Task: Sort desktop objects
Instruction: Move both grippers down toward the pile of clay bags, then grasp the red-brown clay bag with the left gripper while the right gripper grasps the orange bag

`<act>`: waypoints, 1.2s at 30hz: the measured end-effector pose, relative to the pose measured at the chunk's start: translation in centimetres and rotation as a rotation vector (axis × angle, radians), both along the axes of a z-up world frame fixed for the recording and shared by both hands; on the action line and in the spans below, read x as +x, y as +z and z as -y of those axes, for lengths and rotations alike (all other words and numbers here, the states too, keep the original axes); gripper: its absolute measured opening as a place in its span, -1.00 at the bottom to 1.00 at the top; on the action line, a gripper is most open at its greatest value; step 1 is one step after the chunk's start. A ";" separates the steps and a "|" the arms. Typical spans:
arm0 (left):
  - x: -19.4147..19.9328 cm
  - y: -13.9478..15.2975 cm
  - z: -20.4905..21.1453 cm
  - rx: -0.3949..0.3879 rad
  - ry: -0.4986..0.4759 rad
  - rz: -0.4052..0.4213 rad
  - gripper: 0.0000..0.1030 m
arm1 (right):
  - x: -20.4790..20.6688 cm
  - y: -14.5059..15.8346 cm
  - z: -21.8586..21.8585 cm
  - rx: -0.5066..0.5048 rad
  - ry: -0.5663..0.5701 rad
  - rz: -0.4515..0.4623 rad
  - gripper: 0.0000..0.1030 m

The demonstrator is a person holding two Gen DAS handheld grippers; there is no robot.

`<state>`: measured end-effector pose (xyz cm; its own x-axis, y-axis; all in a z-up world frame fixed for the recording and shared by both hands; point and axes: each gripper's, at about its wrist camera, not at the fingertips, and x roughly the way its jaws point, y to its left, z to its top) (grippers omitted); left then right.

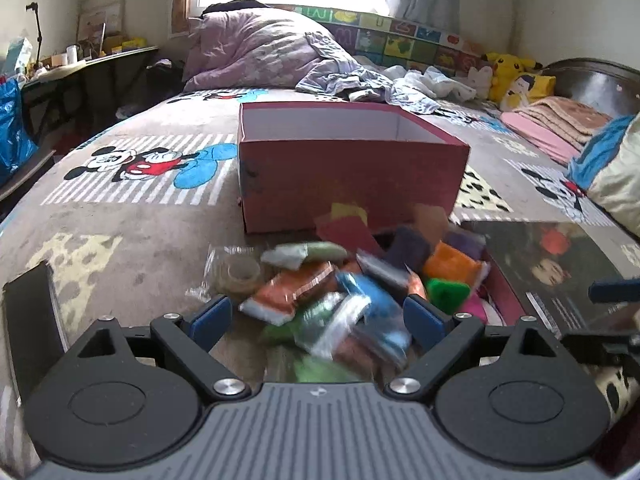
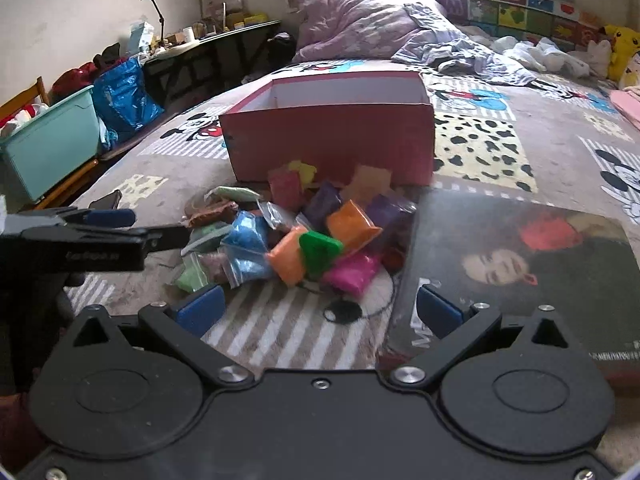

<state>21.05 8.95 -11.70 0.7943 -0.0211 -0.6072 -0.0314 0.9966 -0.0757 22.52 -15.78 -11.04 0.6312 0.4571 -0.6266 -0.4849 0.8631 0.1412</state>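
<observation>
A heap of small coloured bags [image 1: 352, 292] [image 2: 304, 236] lies on the bed in front of an open red box [image 1: 352, 176] [image 2: 332, 140], whose inside shows empty as far as I can see. My left gripper [image 1: 318, 320] is open low over the near side of the heap, with blurred blue and green bags between its pads, none gripped. My right gripper [image 2: 320, 312] is open and empty, just short of the heap, over the sheet and the edge of the box lid [image 2: 520, 264] [image 1: 552, 272]. The left gripper's finger [image 2: 160, 238] reaches in from the left.
A clear bag with a tape roll [image 1: 236, 272] lies left of the heap, and a dark flat object [image 1: 32, 320] further left. A rumpled duvet [image 1: 260, 52], clothes and plush toys [image 1: 508, 72] sit behind the box. A teal bin [image 2: 48, 148] and blue bag [image 2: 124, 96] stand beside the bed.
</observation>
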 end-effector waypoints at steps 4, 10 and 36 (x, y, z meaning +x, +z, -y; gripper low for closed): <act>2.2 -0.5 -0.9 0.004 -0.005 -0.019 0.54 | 1.4 -0.1 -0.2 0.008 0.001 -0.003 0.99; 4.4 -1.7 -1.9 -0.014 -0.061 -0.064 0.31 | 2.8 -0.6 -0.6 0.019 0.013 -0.026 0.99; 7.2 -4.0 -7.4 -0.384 -0.367 -0.177 0.26 | 4.7 -2.1 -2.2 0.012 0.044 -0.103 0.99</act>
<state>28.30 16.38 -15.73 0.5795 -0.5234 -0.6246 0.2674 0.8462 -0.4610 27.25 -13.62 -13.14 0.5425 0.4907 -0.6818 -0.5048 0.8392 0.2023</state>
